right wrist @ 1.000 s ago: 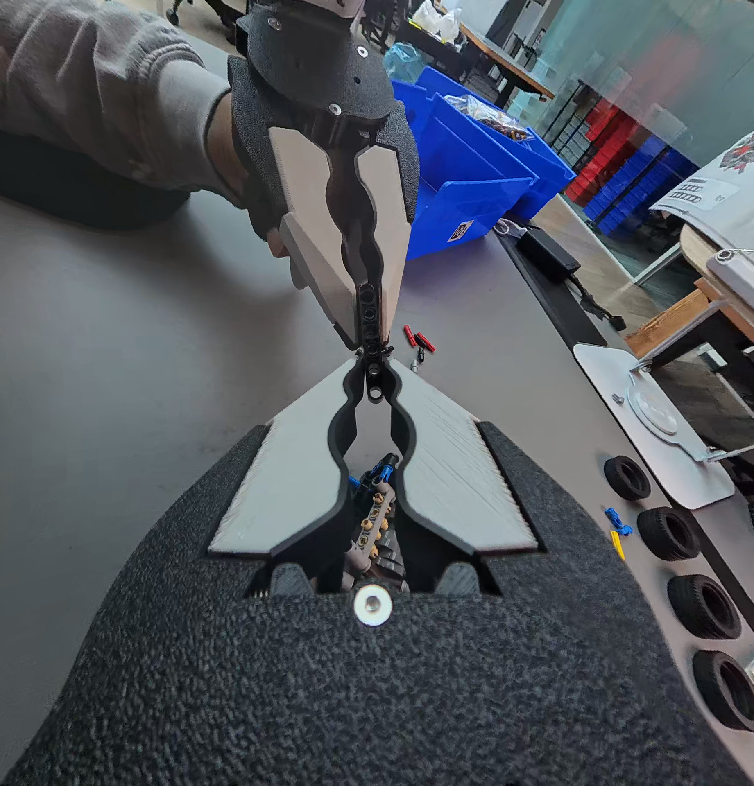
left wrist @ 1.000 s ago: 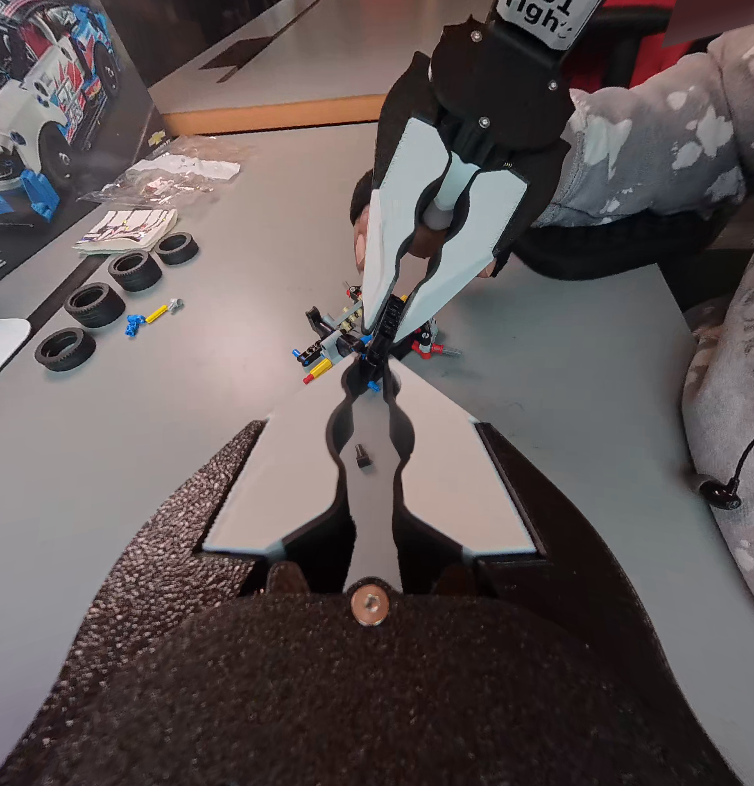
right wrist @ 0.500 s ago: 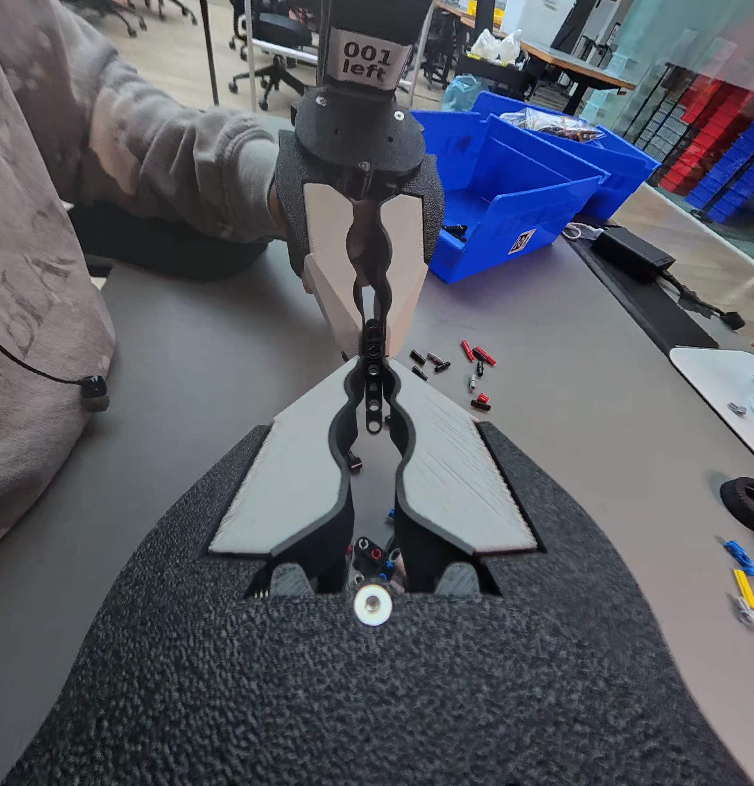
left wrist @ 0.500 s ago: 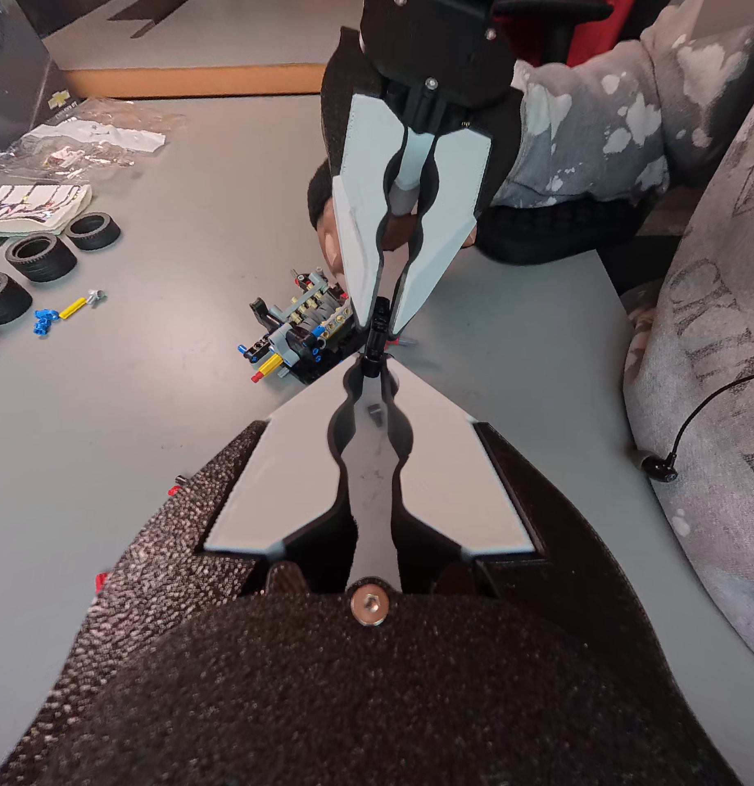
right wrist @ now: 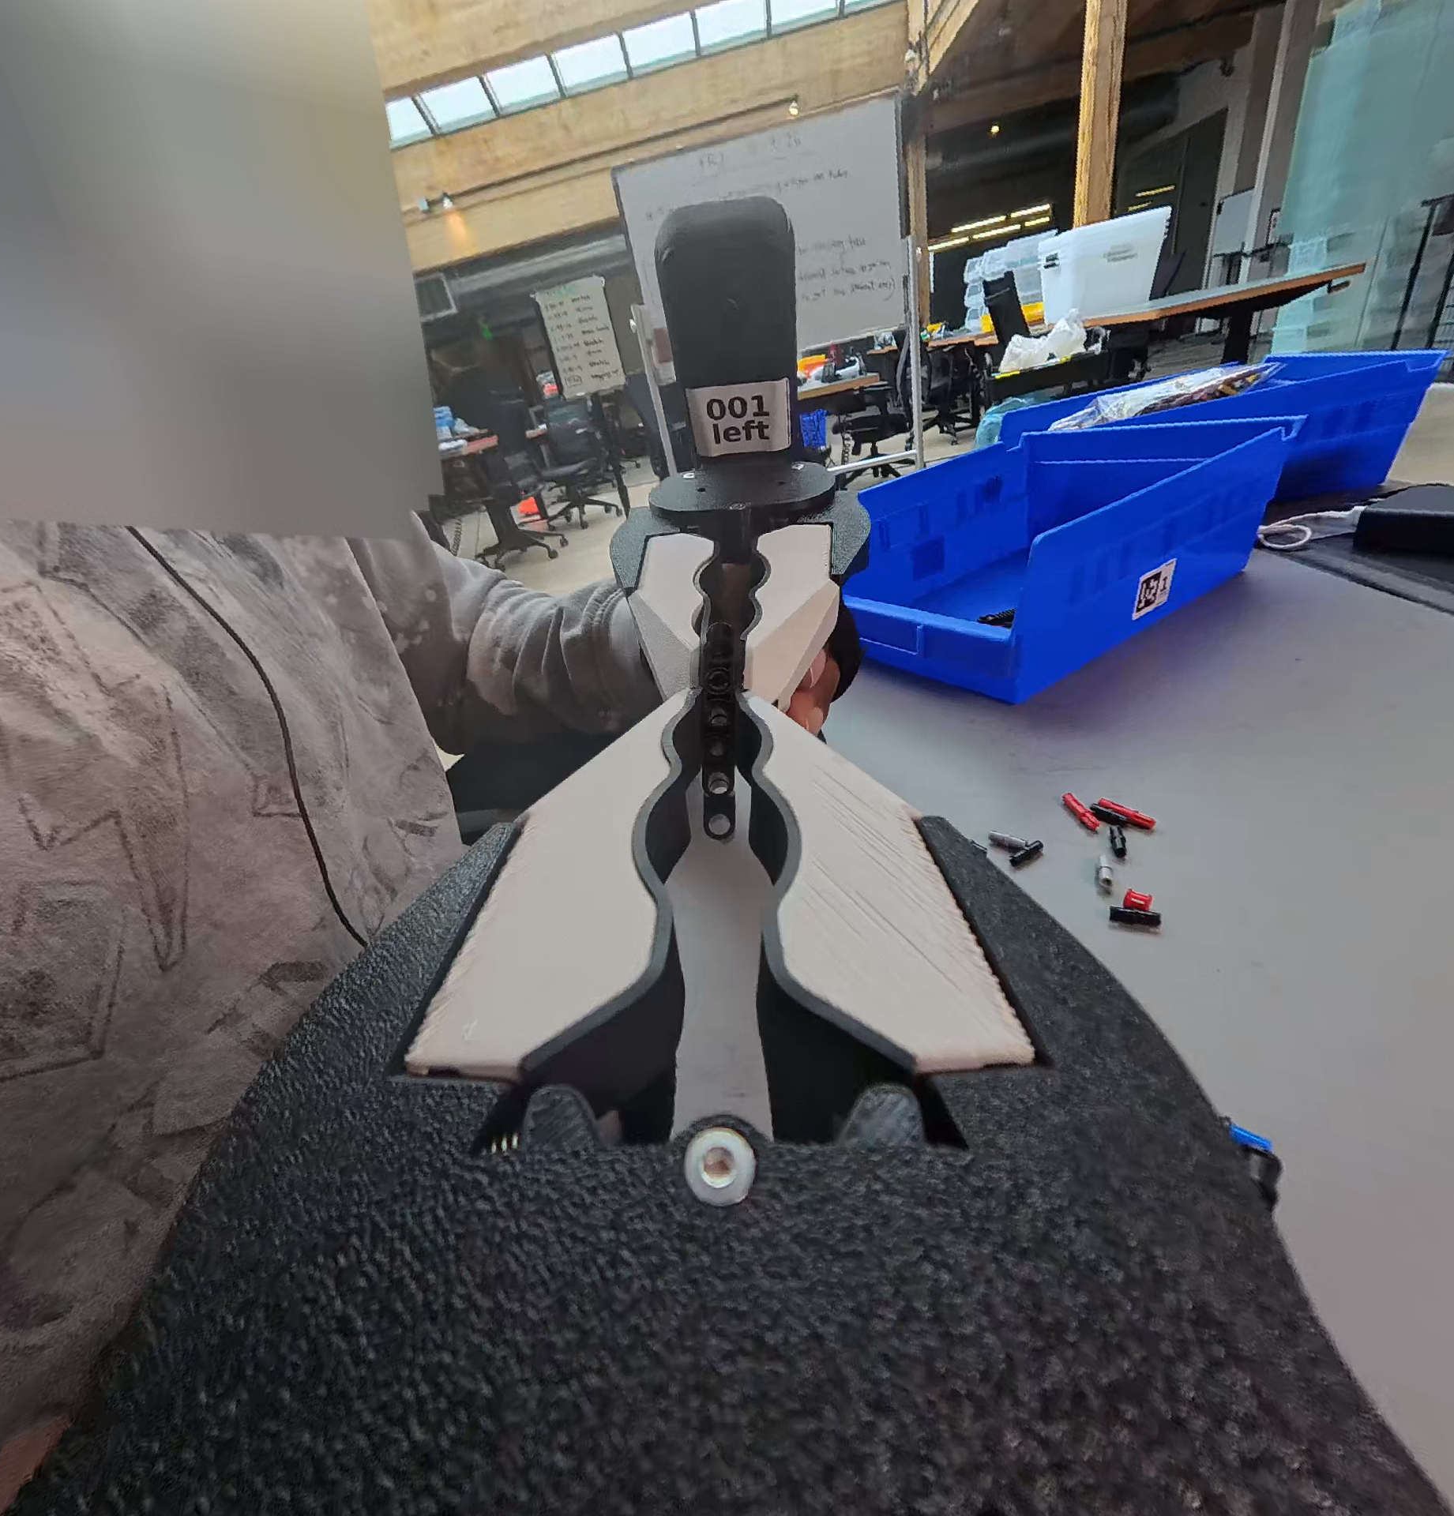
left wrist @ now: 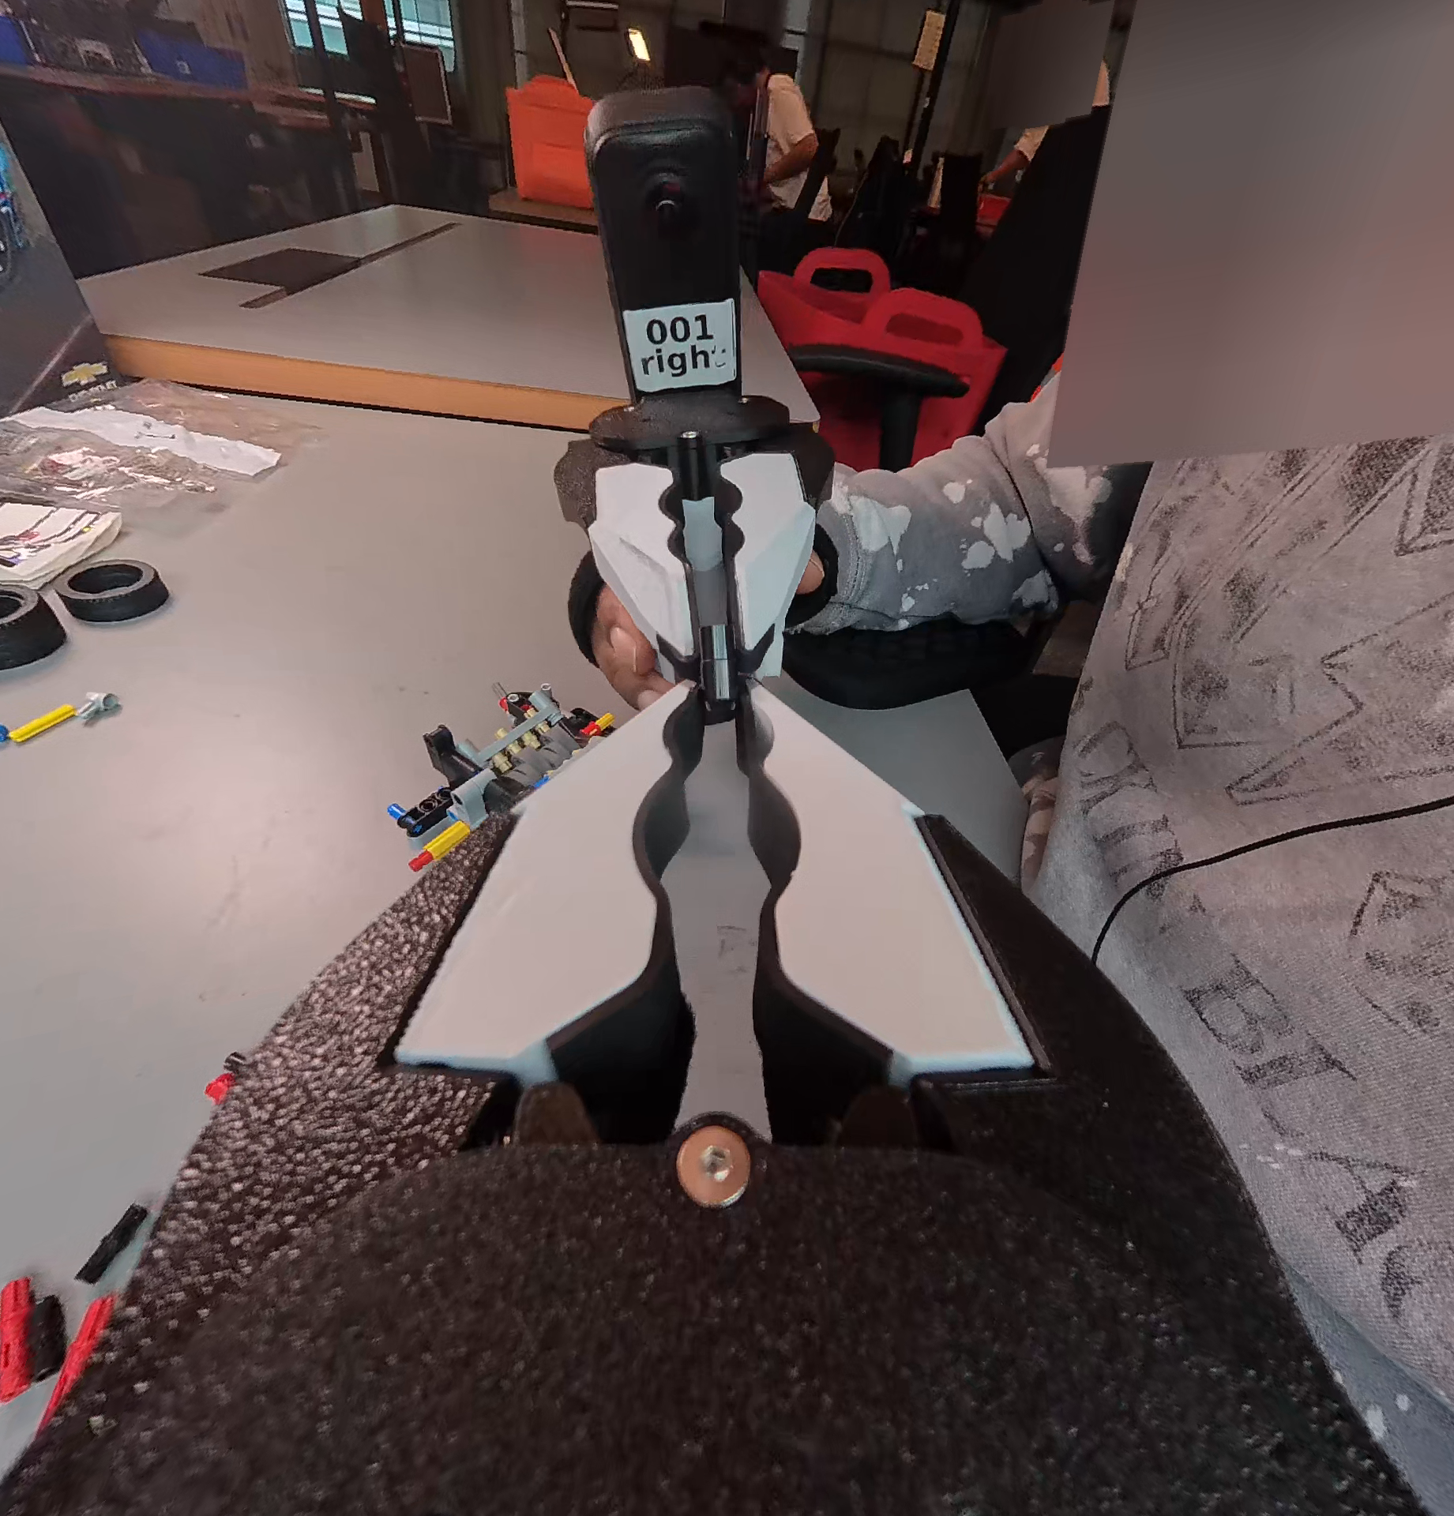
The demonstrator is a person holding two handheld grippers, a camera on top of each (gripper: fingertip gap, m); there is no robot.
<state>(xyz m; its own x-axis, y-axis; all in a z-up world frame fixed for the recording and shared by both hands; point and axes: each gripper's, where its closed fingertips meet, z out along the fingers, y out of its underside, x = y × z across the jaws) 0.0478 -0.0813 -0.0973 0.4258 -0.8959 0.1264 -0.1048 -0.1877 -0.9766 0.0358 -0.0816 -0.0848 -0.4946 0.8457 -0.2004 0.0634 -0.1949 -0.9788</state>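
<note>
A black beam with holes (right wrist: 717, 779) is pinched from both ends, held in the air above the grey table (left wrist: 214, 820). My right gripper (right wrist: 717, 710) is shut on it, and the beam's free end reaches back between its fingers. My left gripper (left wrist: 717, 710) is shut on the other end, where the beam (left wrist: 717, 664) shows edge-on. The two grippers face each other tip to tip: the right one shows in the left wrist view (left wrist: 717, 668), the left one in the right wrist view (right wrist: 719, 673). A small partly built brick model (left wrist: 502, 763) lies on the table below and left of the tips.
Black tyres (left wrist: 112, 586), blue and yellow pins (left wrist: 42, 722), a sticker sheet (left wrist: 34, 533) and plastic bags (left wrist: 132, 443) lie at the left. Red and black pins (right wrist: 1117, 820) lie at the right, before blue bins (right wrist: 1076, 574). A person's grey sleeve (left wrist: 953, 533) and torso are close. Both grippers' tips are close together, under 4 cm apart.
Both grippers have risen from the table with the beam held between them and tilted level. The brick model now lies lower and to the left. Both stay shut.
</note>
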